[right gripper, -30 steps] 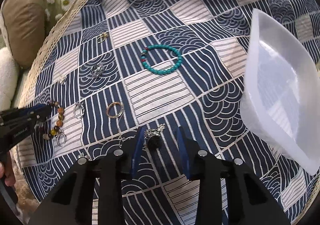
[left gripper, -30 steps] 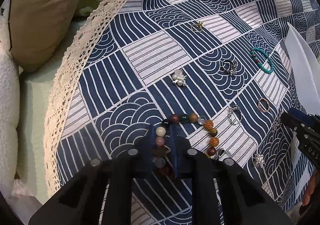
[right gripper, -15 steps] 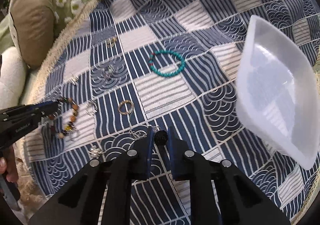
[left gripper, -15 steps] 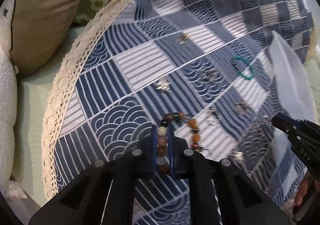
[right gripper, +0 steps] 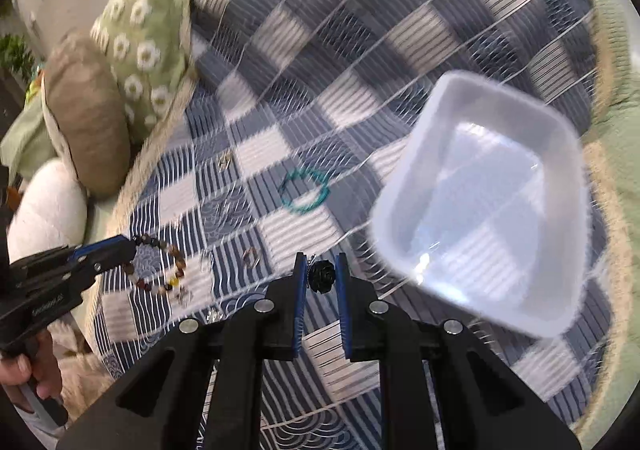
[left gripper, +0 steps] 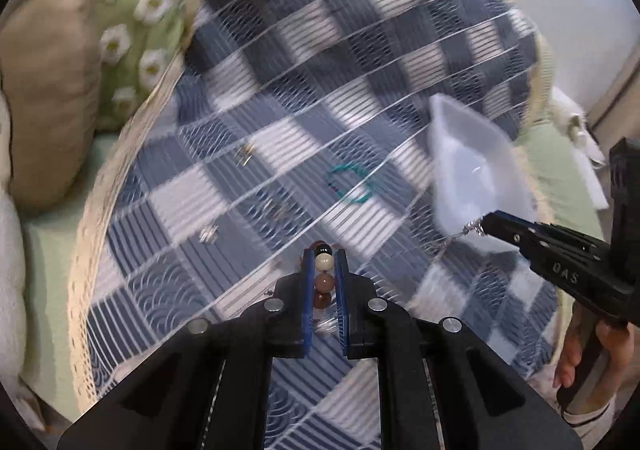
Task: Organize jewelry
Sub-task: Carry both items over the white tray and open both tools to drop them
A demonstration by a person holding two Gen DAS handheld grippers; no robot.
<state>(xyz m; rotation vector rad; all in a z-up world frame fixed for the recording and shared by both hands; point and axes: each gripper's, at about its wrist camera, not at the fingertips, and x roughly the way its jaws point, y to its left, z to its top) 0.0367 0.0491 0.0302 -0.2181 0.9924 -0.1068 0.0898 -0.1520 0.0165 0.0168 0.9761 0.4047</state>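
Observation:
My left gripper [left gripper: 324,266] is shut on a multicoloured bead bracelet [left gripper: 323,274] and holds it above the blue patterned cloth [left gripper: 304,97]; the bracelet hangs from it in the right wrist view [right gripper: 160,262]. My right gripper [right gripper: 320,270] is shut on a black rose pendant [right gripper: 321,272] with a silver chain, lifted off the cloth, left of the white plastic tray [right gripper: 480,185]. The tray also shows in the left wrist view [left gripper: 472,169]. A turquoise bead bracelet [right gripper: 306,189] lies on the cloth.
Several small rings and charms lie on the cloth, among them a ring [right gripper: 250,256] and a gold piece [right gripper: 224,159]. A green daisy pillow [right gripper: 144,33], a brown cushion [right gripper: 88,113] and a white cushion [right gripper: 48,201] sit at the left. Both views are motion-blurred.
Both grippers closed on their pieces and lifted them off the cloth. The right gripper has swung toward the white tray, the left has risen with the bracelet.

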